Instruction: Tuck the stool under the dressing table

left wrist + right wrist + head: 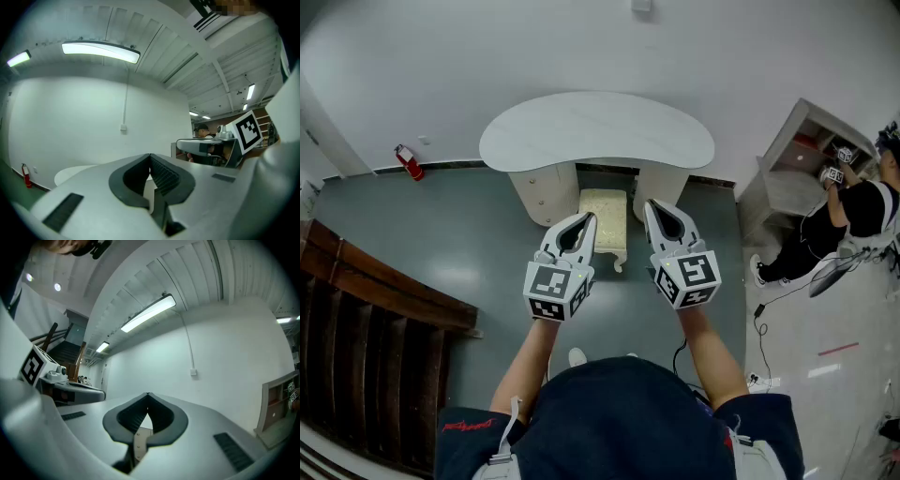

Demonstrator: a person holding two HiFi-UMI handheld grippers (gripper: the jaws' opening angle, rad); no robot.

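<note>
Under the table [595, 131], between its two pedestals [546, 192]: stool [605, 217], only partly in, near end jutting out toward the person. Could skew under an off-centre shove and jam a leg against a pedestal; might tip if pushed high up. Held level, side by side, forearms [530, 361] stretched forward: left tongs [589, 218] and right tongs [650, 203], both clenched on nothing, raised clear of the stool.

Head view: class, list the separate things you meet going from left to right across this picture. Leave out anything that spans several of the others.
fire extinguisher → left gripper → stool → right gripper → white cabinet. The dressing table spans the middle, so it is left out.
</note>
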